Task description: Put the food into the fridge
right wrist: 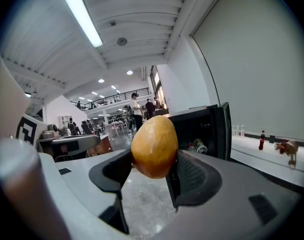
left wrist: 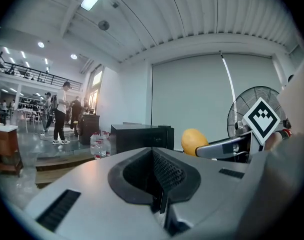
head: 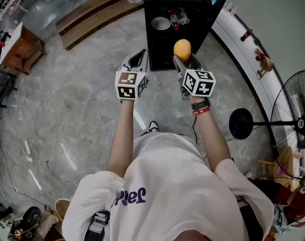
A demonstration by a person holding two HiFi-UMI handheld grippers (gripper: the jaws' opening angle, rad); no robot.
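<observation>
A yellow-orange mango-like fruit [head: 182,49] [right wrist: 154,146] is clamped between the pads of my right gripper [head: 183,58] [right wrist: 149,170], held up in the air in front of the black fridge [head: 165,4] [right wrist: 207,129]. The fridge door [head: 219,8] stands open to the right. Inside are a white bowl [head: 161,23] and some cans [head: 178,18] [right wrist: 197,147]. My left gripper [head: 138,59] [left wrist: 157,179] hangs beside the right one, its jaws shut with nothing between them. From the left gripper view the fruit [left wrist: 194,141] shows to the right of the fridge [left wrist: 140,137].
A standing fan [head: 299,118] with a round base [head: 241,123] is at the right by a curved white ledge [head: 242,44]. A low wooden platform [head: 89,16] and water bottles [left wrist: 100,145] lie left of the fridge. A wooden table [head: 19,46] stands far left.
</observation>
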